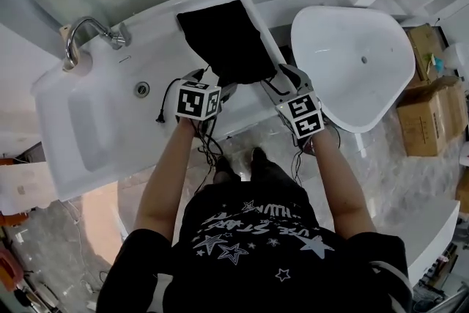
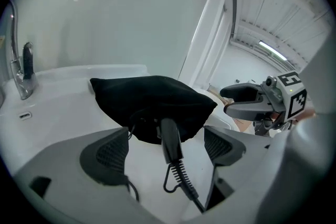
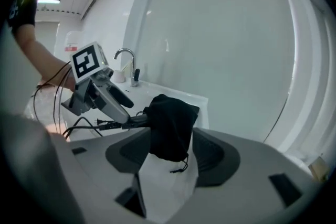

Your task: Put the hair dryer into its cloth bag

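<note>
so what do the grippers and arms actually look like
The left gripper and right gripper are both grey, with dark textured pads and a white cube of black square markers. Thin black cables hang from them. The person wears a black short-sleeved star-print t-shirt.

No text can be read with certainty. The person's black T-shirt (image 1: 256, 231) bears white stars and lettering, upside down and too warped to make out. The cubes on the left gripper (image 1: 212, 81) and right gripper (image 1: 279, 80) show only black-and-white square patterns.
</note>
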The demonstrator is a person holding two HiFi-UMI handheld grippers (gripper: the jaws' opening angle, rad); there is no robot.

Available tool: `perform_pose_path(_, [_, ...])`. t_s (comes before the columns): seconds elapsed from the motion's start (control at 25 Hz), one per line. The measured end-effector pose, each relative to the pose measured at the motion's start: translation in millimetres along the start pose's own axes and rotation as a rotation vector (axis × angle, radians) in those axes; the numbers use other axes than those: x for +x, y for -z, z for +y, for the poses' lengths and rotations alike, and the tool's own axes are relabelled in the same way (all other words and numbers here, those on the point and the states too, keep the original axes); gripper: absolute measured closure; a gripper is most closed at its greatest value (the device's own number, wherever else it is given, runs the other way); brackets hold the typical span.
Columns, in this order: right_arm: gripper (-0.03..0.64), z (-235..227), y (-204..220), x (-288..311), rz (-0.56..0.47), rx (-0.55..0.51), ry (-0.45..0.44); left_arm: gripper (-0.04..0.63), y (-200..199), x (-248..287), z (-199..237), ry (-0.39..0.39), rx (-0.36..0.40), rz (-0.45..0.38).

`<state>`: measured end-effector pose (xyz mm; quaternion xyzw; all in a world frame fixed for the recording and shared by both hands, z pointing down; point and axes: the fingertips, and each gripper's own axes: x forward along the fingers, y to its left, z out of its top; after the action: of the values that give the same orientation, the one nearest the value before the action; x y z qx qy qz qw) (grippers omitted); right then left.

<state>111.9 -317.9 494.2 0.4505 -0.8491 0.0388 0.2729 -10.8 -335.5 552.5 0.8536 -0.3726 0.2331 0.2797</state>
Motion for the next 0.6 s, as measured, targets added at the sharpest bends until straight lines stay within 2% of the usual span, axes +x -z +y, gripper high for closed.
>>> perform_pose_path(0.2, [0.427,-9.3,-0.5,-6.3,-0.035,0.075,0.106,0.158,-6.3,-14.6,-0.5,0.012,0.047,-0.041])
perform_pose_path(0.44, [0.487,-19.6,-3.3,-11.8,-0.061,0.107,0.139,0.158,-11.0,-23.2,-4.3,0.01,-0.005,-0.091])
perform_pose_path(0.6, [0.528,-25.8,-0.9,-22.9,-0.08,0.14,0.146,0.16,-15.4,-32.2,-13.9,-0.015,-0.011,-0.121])
